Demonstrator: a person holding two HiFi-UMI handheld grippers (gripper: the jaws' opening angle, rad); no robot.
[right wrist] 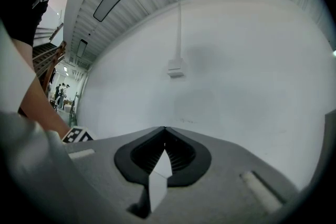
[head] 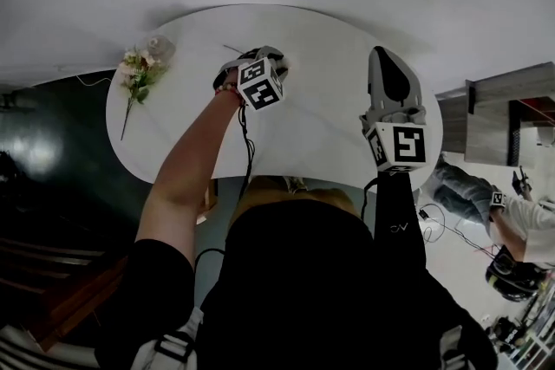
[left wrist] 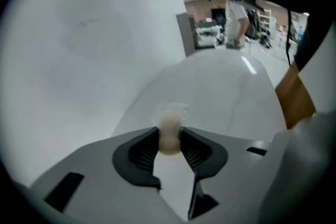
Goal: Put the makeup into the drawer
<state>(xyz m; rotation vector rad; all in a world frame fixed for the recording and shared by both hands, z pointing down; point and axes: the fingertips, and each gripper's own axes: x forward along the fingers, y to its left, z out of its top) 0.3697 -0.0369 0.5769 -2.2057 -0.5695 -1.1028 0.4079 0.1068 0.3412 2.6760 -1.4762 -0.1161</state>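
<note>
Left gripper [left wrist: 169, 135] was pinching a small beige makeup bottle with a clear cap [left wrist: 169, 122] between its pads, over the white oval table [head: 321, 48], toward 12 o'clock from the table's centre. Touching the tabletop or not: couldn't tell. Right gripper [right wrist: 165, 132] sat at 3 o'clock, jaws pressed together and empty, facing a white wall [right wrist: 236, 60]. A pale pink flower sprig [head: 139, 69] lay at 10 o'clock.

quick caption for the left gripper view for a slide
The left gripper clamps a small beige makeup item with a clear top, over the white table.
</note>
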